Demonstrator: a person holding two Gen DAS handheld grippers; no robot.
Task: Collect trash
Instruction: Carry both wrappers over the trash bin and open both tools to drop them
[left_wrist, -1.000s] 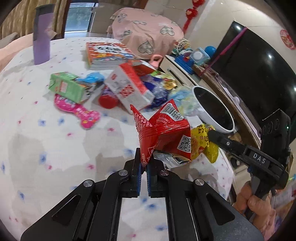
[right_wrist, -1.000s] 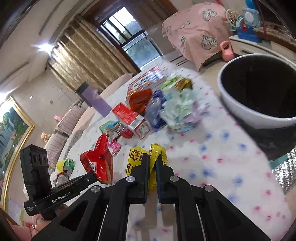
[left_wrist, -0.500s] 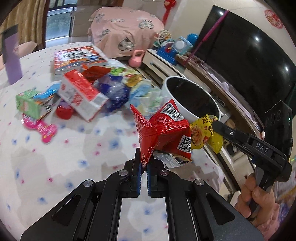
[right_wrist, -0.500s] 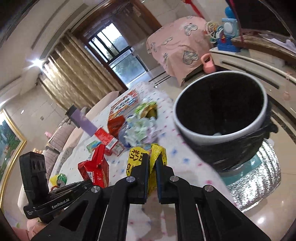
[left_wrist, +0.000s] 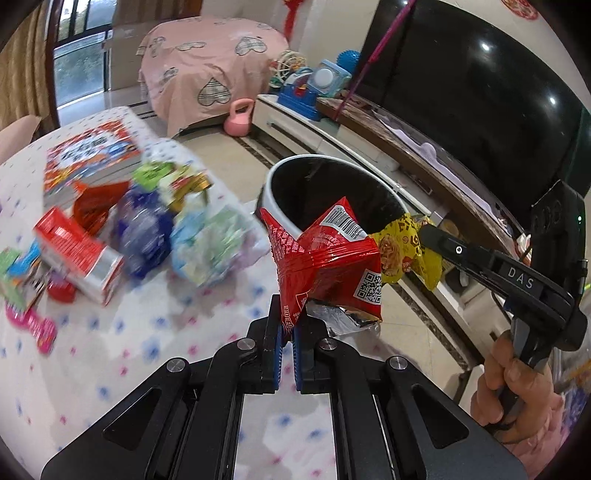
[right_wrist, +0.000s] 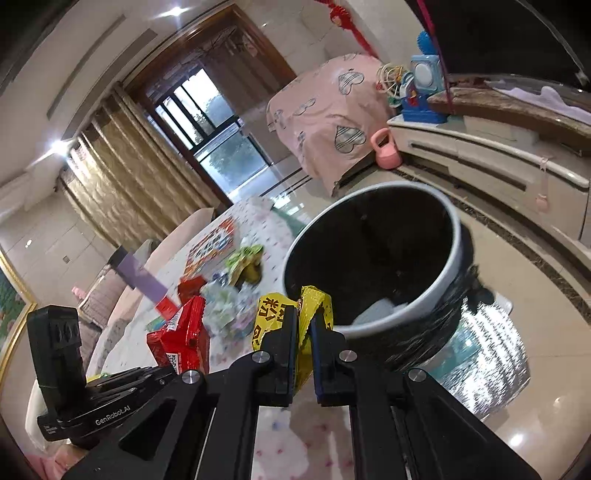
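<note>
Trash lies heaped at the left of the left wrist view: a pink wrapper (left_wrist: 31, 325) low at the edge, a red and white carton (left_wrist: 79, 254), a blue wrapper (left_wrist: 142, 234) and a pale crumpled wrapper (left_wrist: 210, 245), all blurred, on our dotted tablecloth (left_wrist: 129, 354), with a picture book (left_wrist: 90, 153) above them. At lower centre our left gripper (left_wrist: 287, 332) is clamped narrow on the bottom seam of a red snack bag (left_wrist: 325, 258), which stands up in front of the bin (left_wrist: 291, 177), a round black one with a white rim just beyond the table edge. Right of the bag, a yellow packet (left_wrist: 400, 251) hangs pinched in our right gripper (left_wrist: 428, 236), whose handle our hand (left_wrist: 513, 387) grips at lower right. In the right wrist view the left gripper (right_wrist: 155, 373) shows at lower left with the red snack bag (right_wrist: 181, 339); at centre the right gripper (right_wrist: 303, 332) is closed narrow on the yellow packet (right_wrist: 269, 314); right of it the bin (right_wrist: 458, 236) gapes open beside the tablecloth (right_wrist: 258, 221), something pale lying at its bottom.
</note>
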